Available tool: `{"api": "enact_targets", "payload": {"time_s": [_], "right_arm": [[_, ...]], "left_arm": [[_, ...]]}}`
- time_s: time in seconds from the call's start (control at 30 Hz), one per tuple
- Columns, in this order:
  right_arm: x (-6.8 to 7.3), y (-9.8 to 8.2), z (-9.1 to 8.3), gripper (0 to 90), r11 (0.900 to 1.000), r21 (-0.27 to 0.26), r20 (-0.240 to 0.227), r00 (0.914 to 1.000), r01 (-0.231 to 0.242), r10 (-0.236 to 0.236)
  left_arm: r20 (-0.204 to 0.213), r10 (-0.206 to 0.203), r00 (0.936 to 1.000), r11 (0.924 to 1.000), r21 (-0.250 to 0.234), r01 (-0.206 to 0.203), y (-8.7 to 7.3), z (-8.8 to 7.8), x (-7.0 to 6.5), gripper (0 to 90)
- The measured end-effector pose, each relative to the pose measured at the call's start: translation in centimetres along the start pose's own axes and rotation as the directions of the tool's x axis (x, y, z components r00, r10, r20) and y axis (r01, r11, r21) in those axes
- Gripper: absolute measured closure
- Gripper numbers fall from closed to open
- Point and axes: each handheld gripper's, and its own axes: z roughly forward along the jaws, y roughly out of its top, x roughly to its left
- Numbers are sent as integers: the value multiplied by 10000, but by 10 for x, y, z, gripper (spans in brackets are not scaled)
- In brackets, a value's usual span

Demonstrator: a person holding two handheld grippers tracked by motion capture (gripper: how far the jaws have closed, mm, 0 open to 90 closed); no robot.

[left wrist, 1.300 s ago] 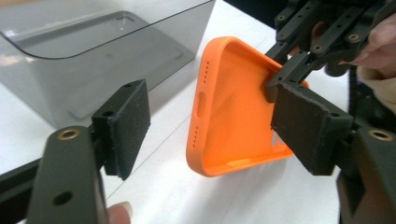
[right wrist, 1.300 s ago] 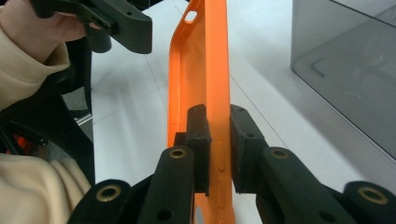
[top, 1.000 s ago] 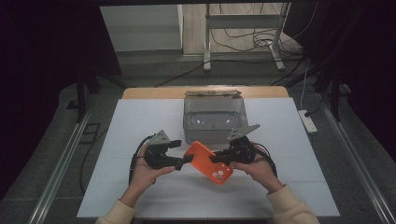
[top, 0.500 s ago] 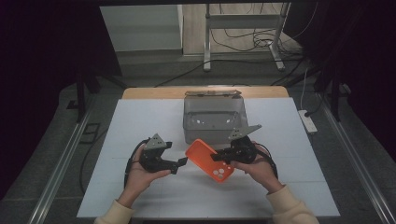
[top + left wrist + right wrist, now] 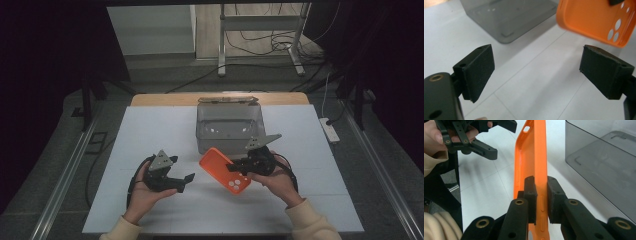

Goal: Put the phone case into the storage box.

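High view: orange phone case (image 5: 224, 170) clamped in right gripper (image 5: 239, 166) jaws above the table (image 5: 150, 130) middle; left gripper (image 5: 186, 181) jaws just opened wide, empty, just beside.

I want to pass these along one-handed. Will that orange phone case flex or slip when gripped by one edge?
Probably bends a little: the orange phone case is a thin open shell with camera cut-outs. It looks light, since the right gripper holds it up by one side wall. The narrow pinch could let it pivot.
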Motion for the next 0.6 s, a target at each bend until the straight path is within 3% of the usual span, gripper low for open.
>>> {"api": "enact_targets", "payload": {"time_s": [0.47, 0.6], "right_arm": [[3, 1, 1, 796, 9999, 105, 125, 9999, 98, -99], [6, 3, -1, 796, 9998, 136, 376, 9991, 167, -172]], "left_arm": [[-352, -223, 9991, 9997, 94, 226, -18, -6, 6, 123], [-567, -282, 9980, 9995, 108, 288, -24, -7, 6, 124]]}}
